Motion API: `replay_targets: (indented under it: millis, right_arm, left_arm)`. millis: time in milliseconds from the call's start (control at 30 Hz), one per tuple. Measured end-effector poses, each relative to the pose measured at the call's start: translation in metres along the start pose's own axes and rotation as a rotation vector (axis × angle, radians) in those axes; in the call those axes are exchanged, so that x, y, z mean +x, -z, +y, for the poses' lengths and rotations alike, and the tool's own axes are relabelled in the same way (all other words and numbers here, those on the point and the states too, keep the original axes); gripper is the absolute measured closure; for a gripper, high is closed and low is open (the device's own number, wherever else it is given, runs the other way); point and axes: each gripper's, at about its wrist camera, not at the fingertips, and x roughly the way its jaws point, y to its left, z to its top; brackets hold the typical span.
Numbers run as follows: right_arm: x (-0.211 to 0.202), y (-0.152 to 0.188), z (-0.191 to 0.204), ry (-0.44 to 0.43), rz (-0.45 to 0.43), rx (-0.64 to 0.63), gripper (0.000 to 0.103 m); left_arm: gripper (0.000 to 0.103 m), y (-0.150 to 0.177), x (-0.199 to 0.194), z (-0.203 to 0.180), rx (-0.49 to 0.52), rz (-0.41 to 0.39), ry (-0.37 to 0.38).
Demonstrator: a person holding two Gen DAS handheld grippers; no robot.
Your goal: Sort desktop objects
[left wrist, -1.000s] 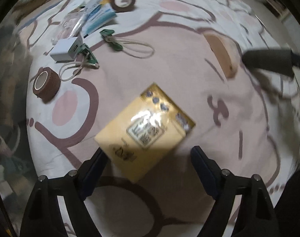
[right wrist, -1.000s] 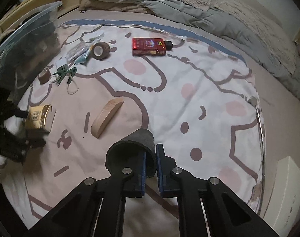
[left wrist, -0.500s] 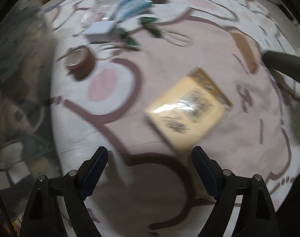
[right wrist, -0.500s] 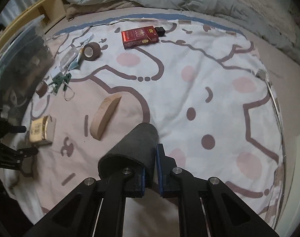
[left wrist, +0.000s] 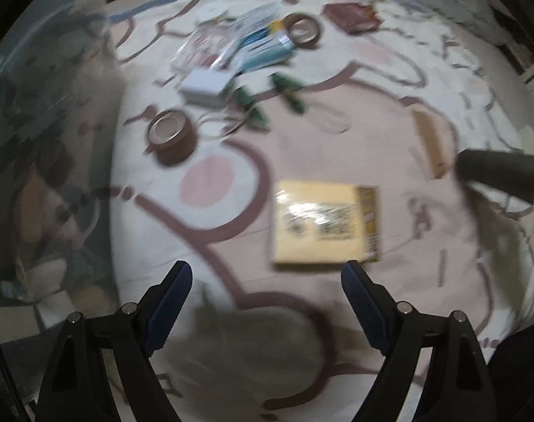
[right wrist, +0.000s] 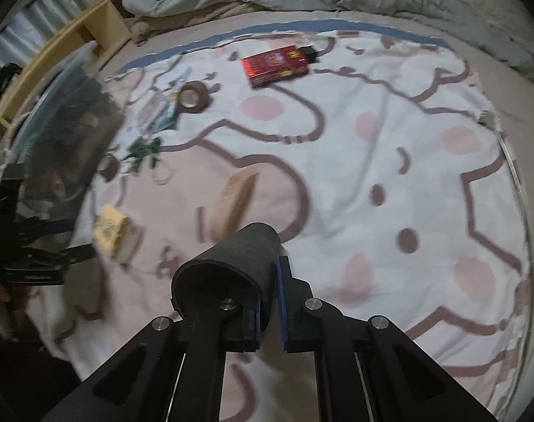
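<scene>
My left gripper [left wrist: 266, 276] hangs open above the patterned cloth [left wrist: 217, 183] with nothing between its fingers. A yellow box [left wrist: 325, 223] lies flat on the cloth just beyond them, nearer the right finger. It also shows at the left of the right wrist view as the yellow box [right wrist: 112, 230], beside my left gripper [right wrist: 64, 237]. My right gripper [right wrist: 272, 274] is shut on one wall of a dark grey felt sleeve [right wrist: 231, 263], held up off the cloth. That felt sleeve [left wrist: 495, 172] appears at the right edge of the left wrist view.
A wooden block [right wrist: 235, 200], a red box [right wrist: 275, 66] and a brown tape roll [right wrist: 194, 96] lie on the cloth. Another tape roll [left wrist: 172, 137], a white box [left wrist: 205, 86], green clips [left wrist: 249, 105] and packets [left wrist: 263, 45] cluster at the far left. A clear bin [right wrist: 56, 123] borders the left.
My left gripper has lifted and drawn back from the yellow box, which now lies beyond its fingers, squarer to the view. The right gripper has rolled a little, still holding the felt sleeve.
</scene>
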Motion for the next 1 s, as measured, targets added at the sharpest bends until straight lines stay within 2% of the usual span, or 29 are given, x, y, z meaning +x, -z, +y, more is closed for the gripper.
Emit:
replay_targets:
  millis: [167, 367, 600, 733, 800, 833, 1000]
  right_arm:
    - [0.002, 0.009, 0.024, -0.023, 0.042, -0.049, 0.094]
    - [0.013, 0.019, 0.042, -0.029, 0.087, -0.102, 0.094]
    - [0.014, 0.019, 0.046, -0.022, 0.081, -0.115, 0.094]
    - [0.014, 0.019, 0.047, -0.020, 0.072, -0.117, 0.094]
    - [0.013, 0.018, 0.049, -0.021, 0.061, -0.131, 0.094]
    - [0.012, 0.018, 0.050, -0.018, 0.049, -0.146, 0.094]
    - [0.009, 0.014, 0.049, -0.008, 0.025, -0.149, 0.094]
  left_arm:
    - [0.013, -0.016, 0.004, -0.012, -0.019, -0.011, 0.081]
    - [0.013, -0.032, 0.029, -0.030, 0.017, -0.009, 0.016]
    - [0.013, -0.036, 0.046, -0.028, -0.052, 0.031, 0.088]
    - [0.014, -0.030, 0.049, -0.030, -0.047, 0.036, 0.056]
    - [0.019, -0.029, 0.046, -0.034, -0.027, 0.017, 0.030]
    - [0.029, -0.029, 0.045, -0.036, -0.015, 0.012, 0.020]
    - [0.029, -0.026, 0.034, -0.036, -0.004, -0.026, 0.015]
